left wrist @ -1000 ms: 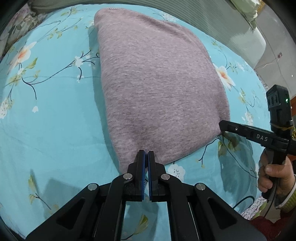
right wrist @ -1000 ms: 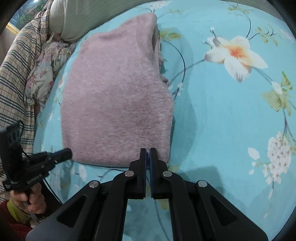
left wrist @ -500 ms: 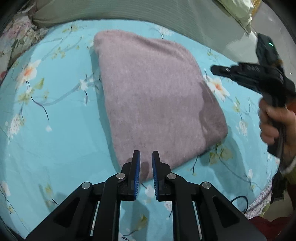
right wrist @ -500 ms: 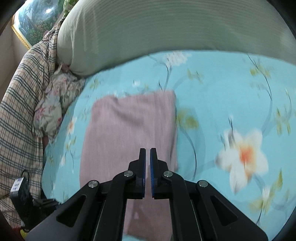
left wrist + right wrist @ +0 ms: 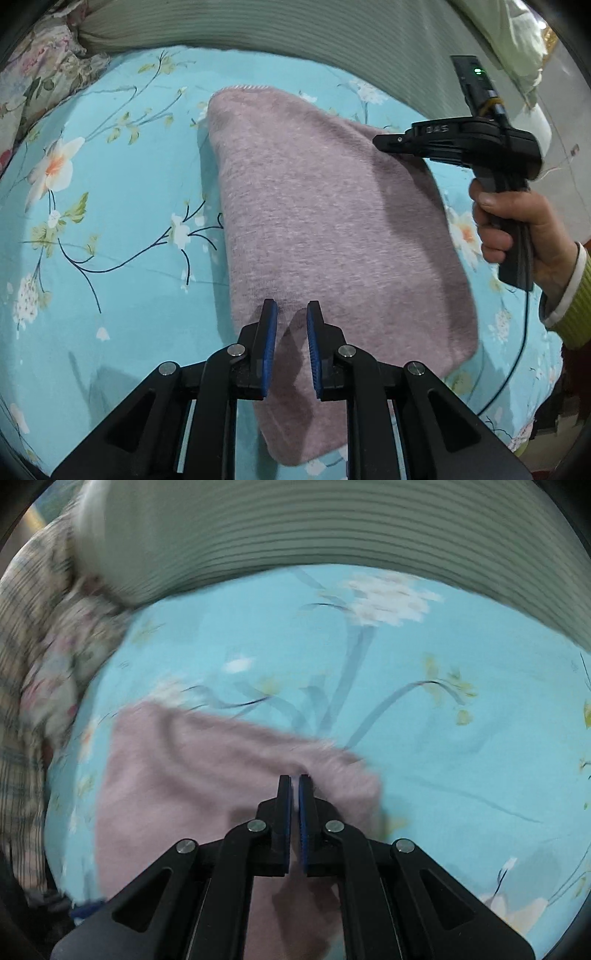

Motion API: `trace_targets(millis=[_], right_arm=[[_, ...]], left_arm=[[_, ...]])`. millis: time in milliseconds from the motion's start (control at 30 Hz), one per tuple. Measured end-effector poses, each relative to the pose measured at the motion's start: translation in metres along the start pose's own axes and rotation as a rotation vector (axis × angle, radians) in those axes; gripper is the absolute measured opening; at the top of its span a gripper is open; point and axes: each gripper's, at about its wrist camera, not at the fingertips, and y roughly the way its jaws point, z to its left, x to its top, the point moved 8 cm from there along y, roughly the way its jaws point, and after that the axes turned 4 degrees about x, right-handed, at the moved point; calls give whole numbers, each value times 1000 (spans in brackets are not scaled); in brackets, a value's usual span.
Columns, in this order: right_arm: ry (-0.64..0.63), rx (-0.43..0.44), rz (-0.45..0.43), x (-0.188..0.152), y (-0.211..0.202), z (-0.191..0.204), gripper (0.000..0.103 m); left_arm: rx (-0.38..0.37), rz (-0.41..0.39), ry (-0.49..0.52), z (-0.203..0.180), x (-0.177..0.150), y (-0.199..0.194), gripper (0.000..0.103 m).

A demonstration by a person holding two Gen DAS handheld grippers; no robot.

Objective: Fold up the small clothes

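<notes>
A folded mauve knit garment lies flat on the turquoise floral bedsheet. My left gripper hovers over its near left edge. Its jaws are opening, and the blue pads stand apart with only the cloth below them. In the left wrist view, a person's hand holds my right gripper over the garment's far right corner. The right wrist view is blurred: the right gripper is shut with nothing in it, above the garment's far edge.
A green ribbed pillow runs along the far side of the bed. Floral bedding and a plaid blanket are heaped at the left. A black cable hangs by the bed's right edge.
My left gripper let go of the garment's near corner, opened a little and drew up over it. The right gripper swung from the near right edge to the far right corner, staying shut.
</notes>
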Motion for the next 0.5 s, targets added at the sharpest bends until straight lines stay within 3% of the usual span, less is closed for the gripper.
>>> trace_targets(millis=[200,333,500], right_arm=[[44,-5,-77,1,-22,-3,3],[72,51,-108,-9,-51,4,4],[58,94,-91,-47,-73,20,4]], left_arm=[[-3,-1,3,-1,-1,-2,16],[-1,-2,-3,1,-6,-10,17],[26,-14,-1,3,-12,-22,45]])
